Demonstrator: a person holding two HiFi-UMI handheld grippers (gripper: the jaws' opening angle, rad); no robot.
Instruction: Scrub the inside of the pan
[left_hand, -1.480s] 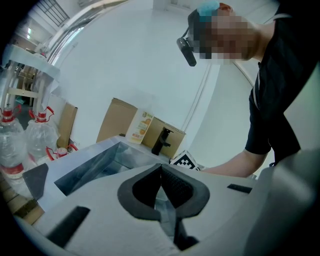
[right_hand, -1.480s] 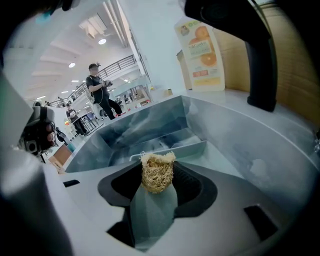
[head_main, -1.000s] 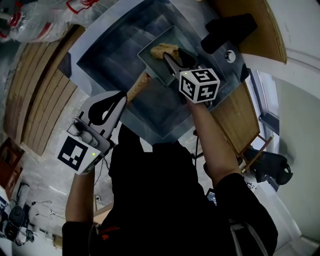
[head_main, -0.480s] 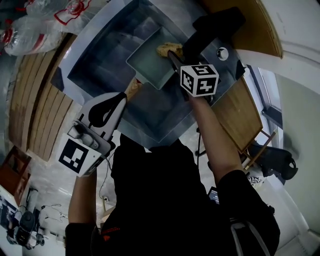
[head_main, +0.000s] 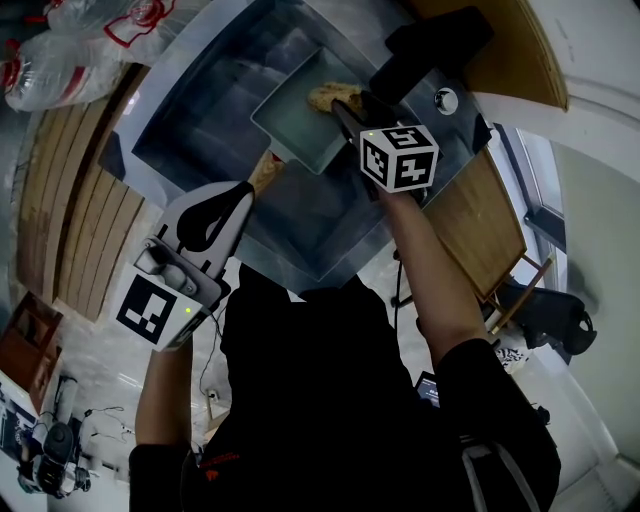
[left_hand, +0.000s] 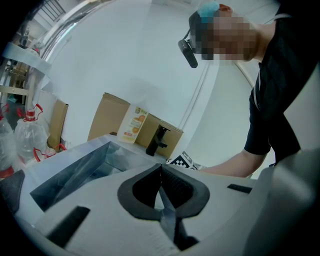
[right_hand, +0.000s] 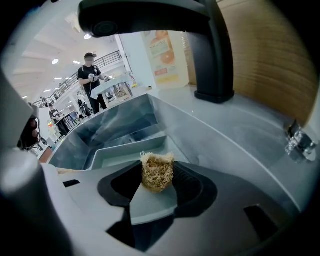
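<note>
A grey rectangular pan (head_main: 300, 125) with a wooden handle (head_main: 264, 172) lies tilted in the steel sink (head_main: 190, 125). My right gripper (head_main: 345, 108) is shut on a tan fibre scrubber (head_main: 333, 97) at the pan's far right corner. In the right gripper view the scrubber (right_hand: 157, 171) sticks up between the jaws of the right gripper (right_hand: 157, 176), just above the pan's floor (right_hand: 125, 150). My left gripper (head_main: 243, 192) sits at the end of the handle. In the left gripper view the left gripper (left_hand: 161, 169) has its jaws closed together, with no handle showing between them.
A black tap (head_main: 430, 50) stands at the sink's far right rim, large at the top of the right gripper view (right_hand: 200, 45). A metal knob (head_main: 445, 100) sits beside it. Wooden boards (head_main: 475, 225) flank the sink. Plastic bags (head_main: 60, 50) lie at the left. People stand in the distance (right_hand: 91, 75).
The right gripper has carried the scrubber a little along the pan's far edge towards its corner. The pan has shifted slightly in the sink. The left gripper has hardly moved.
</note>
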